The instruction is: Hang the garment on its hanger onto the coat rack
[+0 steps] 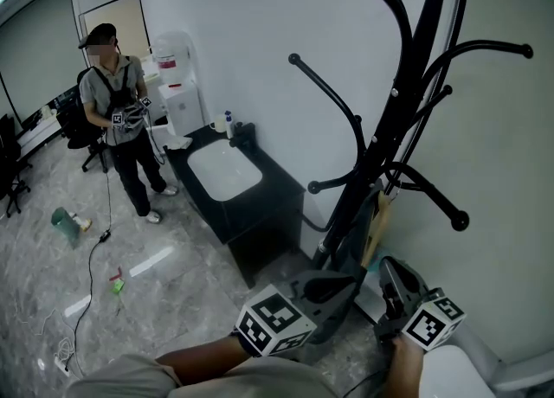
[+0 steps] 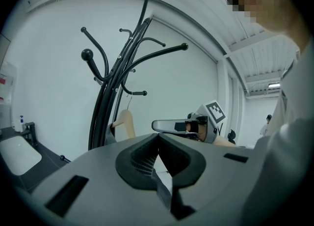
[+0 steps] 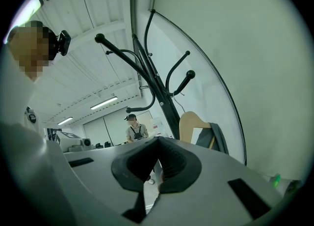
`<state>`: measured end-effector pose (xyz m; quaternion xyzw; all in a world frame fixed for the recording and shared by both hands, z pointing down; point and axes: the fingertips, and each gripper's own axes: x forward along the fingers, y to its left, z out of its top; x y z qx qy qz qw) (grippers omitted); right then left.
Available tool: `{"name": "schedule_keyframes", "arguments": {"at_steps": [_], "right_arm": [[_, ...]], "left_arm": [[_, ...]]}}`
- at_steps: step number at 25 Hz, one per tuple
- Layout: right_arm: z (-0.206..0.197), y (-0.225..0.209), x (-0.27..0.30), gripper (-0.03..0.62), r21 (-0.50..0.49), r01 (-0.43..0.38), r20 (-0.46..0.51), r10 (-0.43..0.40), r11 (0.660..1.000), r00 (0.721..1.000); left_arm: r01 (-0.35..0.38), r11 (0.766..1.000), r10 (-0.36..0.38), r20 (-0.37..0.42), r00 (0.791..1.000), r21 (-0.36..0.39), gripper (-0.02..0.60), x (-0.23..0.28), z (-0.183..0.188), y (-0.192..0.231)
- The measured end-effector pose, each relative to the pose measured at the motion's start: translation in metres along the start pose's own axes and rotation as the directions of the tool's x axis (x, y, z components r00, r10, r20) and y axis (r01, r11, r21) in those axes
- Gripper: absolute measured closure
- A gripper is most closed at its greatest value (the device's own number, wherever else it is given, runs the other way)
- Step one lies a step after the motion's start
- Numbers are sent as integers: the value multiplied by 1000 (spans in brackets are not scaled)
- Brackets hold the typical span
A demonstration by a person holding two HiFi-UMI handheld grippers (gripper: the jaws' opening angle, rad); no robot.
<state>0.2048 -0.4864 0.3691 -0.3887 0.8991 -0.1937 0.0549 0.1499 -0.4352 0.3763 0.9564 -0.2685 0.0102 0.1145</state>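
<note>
The black coat rack stands against the white wall; it also shows in the left gripper view and the right gripper view. A wooden hanger with a grey garment hangs from one of its low arms. The left gripper view catches the hanger, and the right gripper view the hanger and garment. My left gripper and right gripper hover just below the hanger, both shut and empty. The right gripper shows ahead of the left one.
A black cabinet with a white sink stands left of the rack, a water dispenser behind it. A person stands further left on the marble floor, near cables and a green object.
</note>
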Motion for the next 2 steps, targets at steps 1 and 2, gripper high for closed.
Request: {"name": "schedule_keyframes", "arguments": {"at_steps": [1, 2], "right_arm": [[0, 0, 1, 579, -1, 0, 0, 0, 1000, 1000], [0, 0, 1, 579, -1, 1, 0, -1, 1000, 1000]], "left_arm": [[1, 1000, -1, 0, 1000, 0, 575, -1, 0, 0], [1, 1000, -1, 1, 1000, 1, 575, -1, 0, 1]]}}
